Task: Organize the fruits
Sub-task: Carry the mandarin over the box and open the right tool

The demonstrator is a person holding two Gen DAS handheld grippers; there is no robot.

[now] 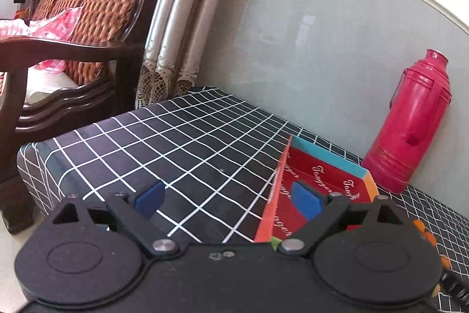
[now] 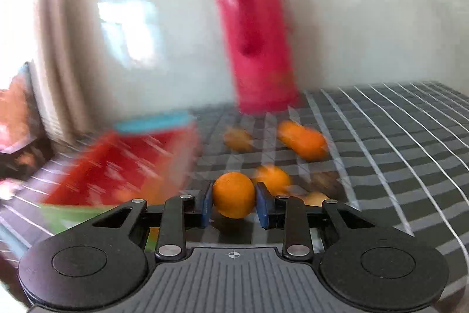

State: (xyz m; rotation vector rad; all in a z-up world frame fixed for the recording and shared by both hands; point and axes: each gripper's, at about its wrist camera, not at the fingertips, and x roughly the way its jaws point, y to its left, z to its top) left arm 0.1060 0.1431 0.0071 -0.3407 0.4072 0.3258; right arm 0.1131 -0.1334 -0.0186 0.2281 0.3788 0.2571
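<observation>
Tabletop: the tabletop [image 1: 187, 137] wears a black cloth with a white grid and fills the lower middle of both views; everything in play sits on it.
Flask: a pink flask [image 1: 410, 125] stands upright at the right of the left wrist view, against the wall, just beyond the box's far corner.
Box: a shallow red box [image 1: 328, 175] with a teal far rim and orange side walls lies open at centre right of the left wrist view; in the right wrist view it is a blur at lower left [image 2: 126, 160]. What it holds cannot be read.
Loose fruit: several oranges [image 2: 302, 140] lie scattered on the cloth in the middle of the right wrist view, between the flask and the camera, to the right of the box.
Left hand-held gripper: the left hand-held gripper [image 1: 228, 198] is spread wide and empty, one blue pad over the cloth, the other over the box's near wall.
Right hand-held gripper: the right hand-held gripper [image 2: 234, 206] is closed narrow on one orange [image 2: 234, 194], both blue pads pressing its sides.
Key relation: the held orange is round, so no long axis matters; the box lies to the left of it in the right wrist view, close by, so the carry likely goes leftward over the box's wall.
Nearer hand: the left one is already at the box, yet the right one has the fruit.
</observation>
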